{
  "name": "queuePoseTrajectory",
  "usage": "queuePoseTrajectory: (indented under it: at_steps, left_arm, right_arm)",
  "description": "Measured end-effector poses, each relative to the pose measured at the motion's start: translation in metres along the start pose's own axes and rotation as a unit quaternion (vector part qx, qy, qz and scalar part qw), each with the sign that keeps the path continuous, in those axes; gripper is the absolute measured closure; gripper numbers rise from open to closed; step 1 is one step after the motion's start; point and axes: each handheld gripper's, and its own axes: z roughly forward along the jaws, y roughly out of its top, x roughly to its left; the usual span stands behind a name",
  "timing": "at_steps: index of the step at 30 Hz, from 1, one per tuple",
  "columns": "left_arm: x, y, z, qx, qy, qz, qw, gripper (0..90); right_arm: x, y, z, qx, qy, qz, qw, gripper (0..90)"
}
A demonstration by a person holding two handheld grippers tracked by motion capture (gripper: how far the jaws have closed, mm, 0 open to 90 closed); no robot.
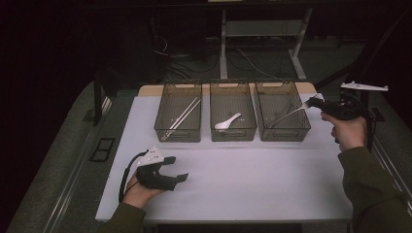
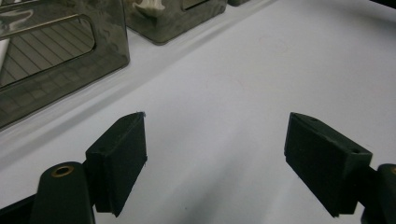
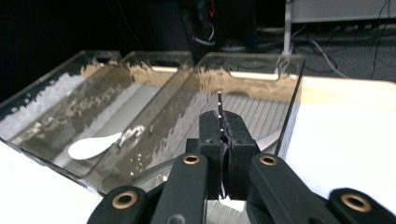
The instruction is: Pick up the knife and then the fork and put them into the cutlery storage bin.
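Right tongs (image 1: pixel 311 103) gripped a fork (image 1: pixel 290 113) by its handle, its long axis slanting down-left into the right bin (image 1: pixel 284 133); left tongs (image 1: pixel 176 168) rested open on the tabletop (image 1: pixel 252 170).

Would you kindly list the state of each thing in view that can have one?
Left claw: open, empty, low over the table.
Right claw: shut on a thin metal utensil, at the right bin's rim.
Left bin: open-topped, holds chopsticks.
Middle bin: open-topped, holds a white spoon.
Right bin: open-topped; the utensil's far end reaches down inside.
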Motion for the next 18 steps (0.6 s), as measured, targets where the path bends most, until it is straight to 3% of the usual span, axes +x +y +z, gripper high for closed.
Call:
queuePoseTrajectory:
  at_steps: [10, 18]
  left_arm:
    - [-0.001, 0.0, 0.003, 0.005, -0.004, 0.001, 1.0, 19.4]
    - [-0.001, 0.001, 0.005, 0.005, -0.007, 0.003, 1.0, 19.4]
  right_arm:
    - [-0.003, -0.002, 0.032, 0.053, 0.003, -0.003, 0.9986, 86.7]
    - [-0.003, 0.007, 0.058, 0.061, -0.011, -0.005, 0.9981, 86.4]
